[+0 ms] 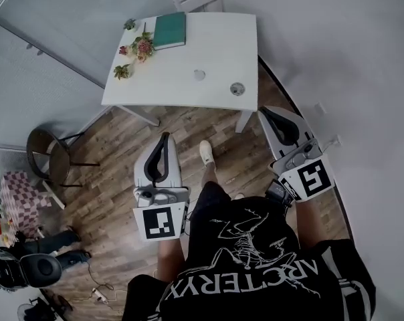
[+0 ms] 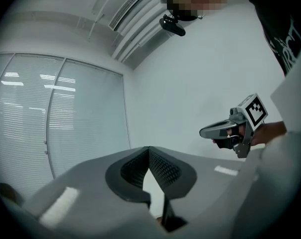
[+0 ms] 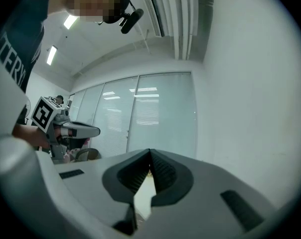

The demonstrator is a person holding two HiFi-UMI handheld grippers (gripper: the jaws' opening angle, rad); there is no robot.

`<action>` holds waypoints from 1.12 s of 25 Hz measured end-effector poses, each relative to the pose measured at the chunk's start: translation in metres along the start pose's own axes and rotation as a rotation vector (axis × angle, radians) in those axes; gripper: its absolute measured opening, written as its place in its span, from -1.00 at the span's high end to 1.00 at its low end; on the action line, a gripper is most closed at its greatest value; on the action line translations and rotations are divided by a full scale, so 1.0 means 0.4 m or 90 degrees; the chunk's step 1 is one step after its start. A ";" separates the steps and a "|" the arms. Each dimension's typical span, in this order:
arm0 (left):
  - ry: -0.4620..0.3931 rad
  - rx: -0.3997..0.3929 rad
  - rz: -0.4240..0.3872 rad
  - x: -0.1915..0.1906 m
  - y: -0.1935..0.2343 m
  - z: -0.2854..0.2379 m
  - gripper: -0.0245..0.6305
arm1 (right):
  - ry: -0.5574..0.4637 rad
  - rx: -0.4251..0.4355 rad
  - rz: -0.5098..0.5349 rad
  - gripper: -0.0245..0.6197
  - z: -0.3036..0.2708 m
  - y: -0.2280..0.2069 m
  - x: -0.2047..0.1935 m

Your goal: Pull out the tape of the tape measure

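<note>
With left tongs (image 1: pixel 164 138) and right tongs (image 1: pixel 266 114) both closed and empty, we should step up to the surface (image 1: pixel 188 62) and open them over the likely tape measure (image 1: pixel 237 89).

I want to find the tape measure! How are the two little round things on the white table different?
The pale round thing is whitish and nearly blends into the table. The grey round thing is darker and stands out. The pale one lies nearer the table's middle, while the grey one lies close to the near edge. Both are small, round and lie apart. They are too small to tell which is the tape measure.
</note>
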State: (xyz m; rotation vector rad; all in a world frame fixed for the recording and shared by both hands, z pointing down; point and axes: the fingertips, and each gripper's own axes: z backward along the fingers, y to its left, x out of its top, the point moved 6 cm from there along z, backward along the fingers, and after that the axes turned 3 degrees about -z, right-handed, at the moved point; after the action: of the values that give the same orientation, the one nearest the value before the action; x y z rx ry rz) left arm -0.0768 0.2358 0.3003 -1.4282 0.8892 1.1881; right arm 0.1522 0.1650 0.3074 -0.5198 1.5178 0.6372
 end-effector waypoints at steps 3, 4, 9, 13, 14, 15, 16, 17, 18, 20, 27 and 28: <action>0.006 -0.014 0.009 -0.030 0.080 -0.111 0.89 | 0.011 -0.016 0.004 0.90 -0.118 -0.045 -0.004; 0.016 -0.021 0.014 -0.040 0.107 -0.149 0.89 | 0.017 -0.023 0.006 0.90 -0.159 -0.062 -0.005; 0.033 -0.066 0.022 -0.076 0.255 -0.335 0.89 | 0.041 -0.066 0.013 0.90 -0.376 -0.142 0.012; 0.033 -0.082 0.038 -0.101 0.362 -0.454 0.89 | 0.053 -0.081 0.024 0.90 -0.519 -0.174 0.026; 0.035 -0.086 0.043 -0.106 0.378 -0.474 0.89 | 0.056 -0.084 0.023 0.90 -0.542 -0.179 0.028; 0.039 -0.090 0.048 -0.111 0.390 -0.491 0.89 | 0.060 -0.086 0.021 0.90 -0.559 -0.182 0.028; 0.046 -0.095 0.051 -0.117 0.398 -0.505 0.89 | 0.065 -0.087 0.019 0.90 -0.572 -0.186 0.026; 0.053 -0.101 0.052 -0.123 0.404 -0.520 0.89 | 0.070 -0.089 0.017 0.90 -0.584 -0.192 0.023; 0.058 -0.105 0.048 -0.129 0.408 -0.535 0.89 | 0.073 -0.089 0.015 0.90 -0.595 -0.201 0.018; 0.058 -0.107 0.045 -0.136 0.414 -0.566 0.89 | 0.076 -0.089 0.013 0.90 -0.617 -0.224 0.005; 0.073 -0.083 0.045 -0.144 0.418 -0.591 0.89 | 0.104 -0.055 -0.014 0.90 -0.681 -0.258 -0.089; 0.076 -0.080 0.044 -0.144 0.417 -0.595 0.89 | 0.115 -0.053 -0.020 0.90 -0.694 -0.264 -0.120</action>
State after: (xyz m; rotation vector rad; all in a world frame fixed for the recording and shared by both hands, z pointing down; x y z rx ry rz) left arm -0.1995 -0.0336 0.3105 -1.5944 0.9665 1.2386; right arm 0.0199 -0.1023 0.3462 -0.6784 1.6537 0.6457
